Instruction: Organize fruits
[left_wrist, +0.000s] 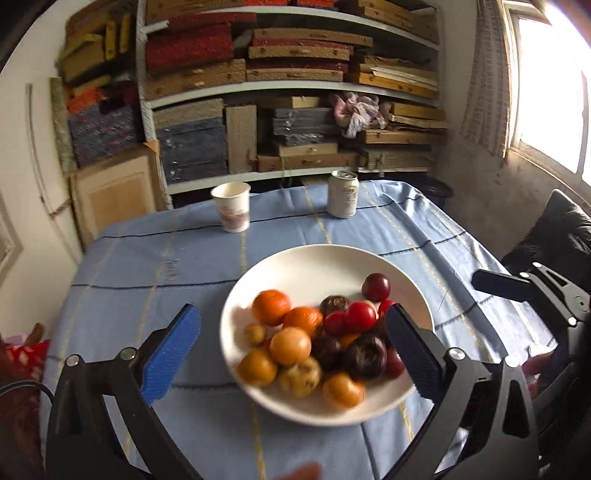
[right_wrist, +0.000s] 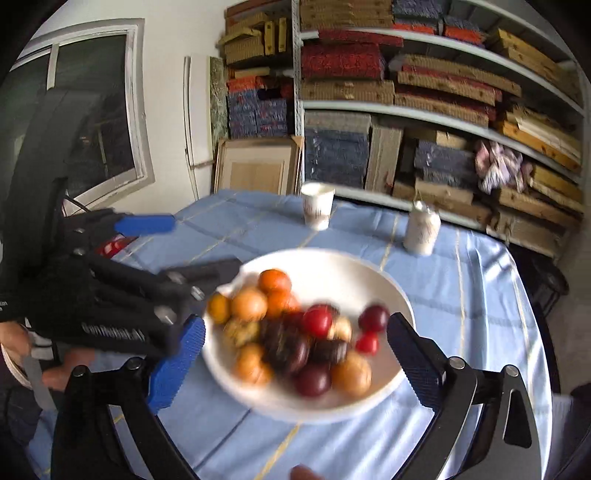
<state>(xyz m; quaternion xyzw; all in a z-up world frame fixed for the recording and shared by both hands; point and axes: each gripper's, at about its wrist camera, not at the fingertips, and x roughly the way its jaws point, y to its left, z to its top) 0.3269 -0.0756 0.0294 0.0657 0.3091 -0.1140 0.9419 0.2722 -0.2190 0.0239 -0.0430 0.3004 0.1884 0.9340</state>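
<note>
- White and shallow, the bowl (left_wrist: 325, 258) sits on the worktop (left_wrist: 147, 258) just ahead of both grippers, heaped on its near side with small round fruit.
- Orange fruits (left_wrist: 271, 306) cluster on the left of the heap, with yellowish-brown ones (left_wrist: 300, 376) at the near edge.
- Dark purple fruits (left_wrist: 365, 356) lie in the middle, bright red ones (left_wrist: 360, 315) just behind them, and one dark red fruit (left_wrist: 376, 287) sits a little apart towards the far right of the pile.
- Motion blur softens the fruit in both views, more so in the right wrist view, so exact kinds cannot be told.
- Left gripper (left_wrist: 291, 354) hovers low over the near part of the bowl, its blue-padded fingers spread wide on either side of the heap and holding nothing.
- Right gripper (right_wrist: 295, 360) is likewise wide open and empty, framing the bowl from the near right side.
- Seen from the right wrist camera, the left gripper reaches in from the left, one finger near the bowl's left rim.
- Light blue checked cloth covers the worktop.
- Beyond the bowl stand a paper cup (left_wrist: 232, 206) on the left and a white can (left_wrist: 343, 194) on the right, well apart.
- Shelves (left_wrist: 295, 88) stacked with flat boxes fill the wall behind.
</note>
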